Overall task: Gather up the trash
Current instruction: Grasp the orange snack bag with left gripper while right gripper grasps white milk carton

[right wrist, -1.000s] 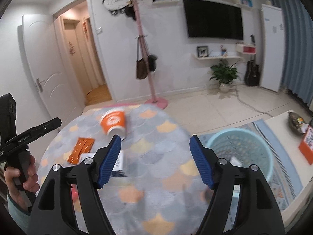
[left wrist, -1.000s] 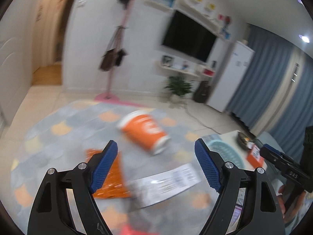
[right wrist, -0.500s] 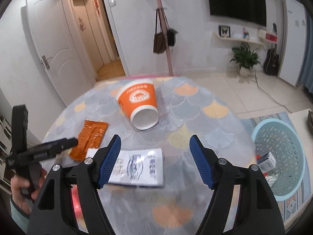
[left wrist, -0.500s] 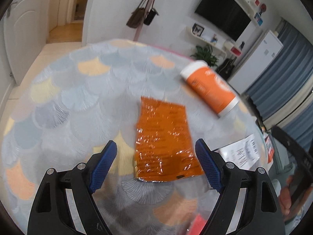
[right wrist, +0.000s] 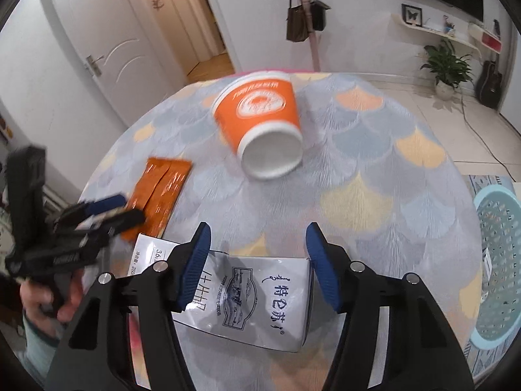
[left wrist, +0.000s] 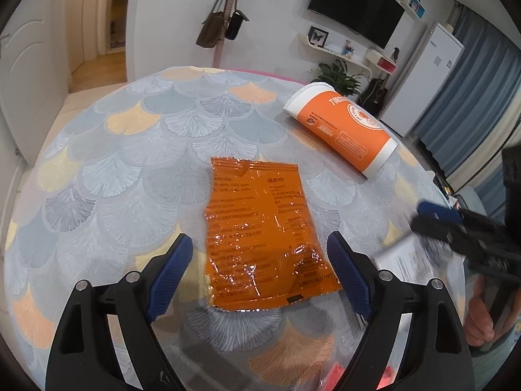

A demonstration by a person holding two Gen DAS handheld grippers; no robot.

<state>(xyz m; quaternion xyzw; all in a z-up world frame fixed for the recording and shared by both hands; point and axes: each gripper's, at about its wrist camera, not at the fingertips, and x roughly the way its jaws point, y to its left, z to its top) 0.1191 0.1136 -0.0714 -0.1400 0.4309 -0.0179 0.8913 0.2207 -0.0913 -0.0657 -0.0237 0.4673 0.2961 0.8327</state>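
An orange foil wrapper [left wrist: 263, 231] lies flat on the round table [left wrist: 136, 163]. My left gripper [left wrist: 260, 270] is open, its jaws either side of the wrapper's near end, just above it. An orange paper cup [left wrist: 342, 132] lies on its side behind; it also shows in the right wrist view [right wrist: 263, 123]. A white packet [right wrist: 247, 299] with printed text lies under my right gripper [right wrist: 257, 264], which is open and straddles its far edge. The wrapper [right wrist: 159, 192] and the left gripper [right wrist: 97, 215] show at left in the right wrist view.
A light blue mesh basket [right wrist: 498, 267] stands on the floor right of the table, with some item inside. A red item [left wrist: 338, 374] lies at the table's near edge. A pink coat stand [right wrist: 306, 22] with bags is behind the table.
Both grippers have dropped toward the table. The left one has closed in over the orange wrapper. The right one has moved down over the white packet.
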